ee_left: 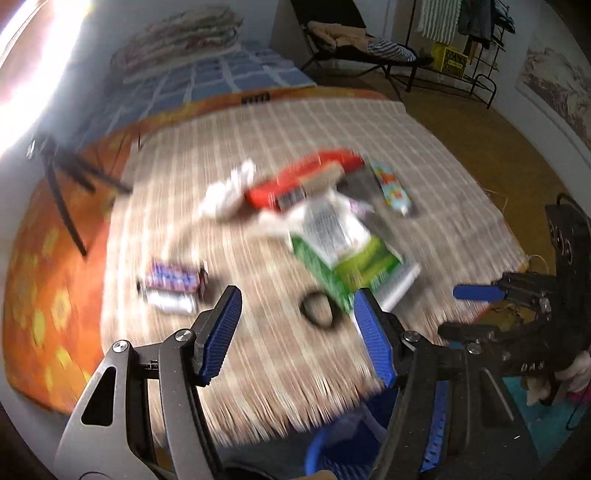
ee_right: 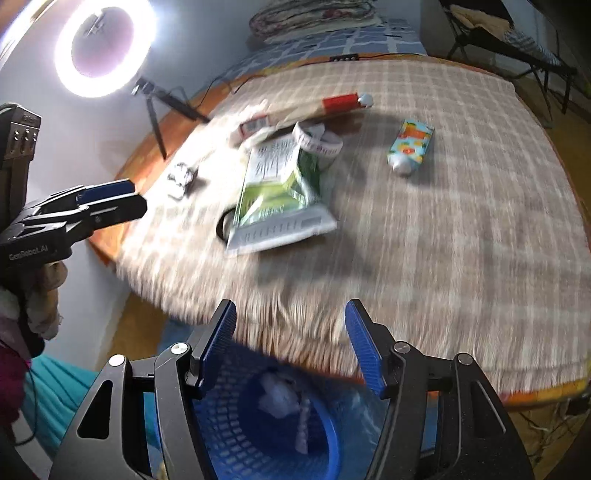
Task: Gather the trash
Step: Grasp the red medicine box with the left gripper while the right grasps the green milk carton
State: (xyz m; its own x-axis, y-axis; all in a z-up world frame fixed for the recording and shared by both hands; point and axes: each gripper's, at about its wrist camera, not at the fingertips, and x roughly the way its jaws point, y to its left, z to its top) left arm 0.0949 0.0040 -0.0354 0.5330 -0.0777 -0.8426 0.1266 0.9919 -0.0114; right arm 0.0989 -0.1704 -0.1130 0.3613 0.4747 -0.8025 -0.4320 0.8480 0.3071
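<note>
Place: a home bedroom
Ahead of the jaws: bed [ee_right: 443, 221] in a checked cover — folded quilts [ee_right: 314, 14] beyond
Far right: clothes rack [ee_left: 476, 33], folding chair [ee_left: 354, 44]

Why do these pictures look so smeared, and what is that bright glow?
Left wrist view: motion blur smears the green packet and the checked cloth, and glare washes out the upper left corner. Right wrist view: the glow is a ring light; the cloth's near edge is streaked, while the blue basket below reads fairly clearly.
</note>
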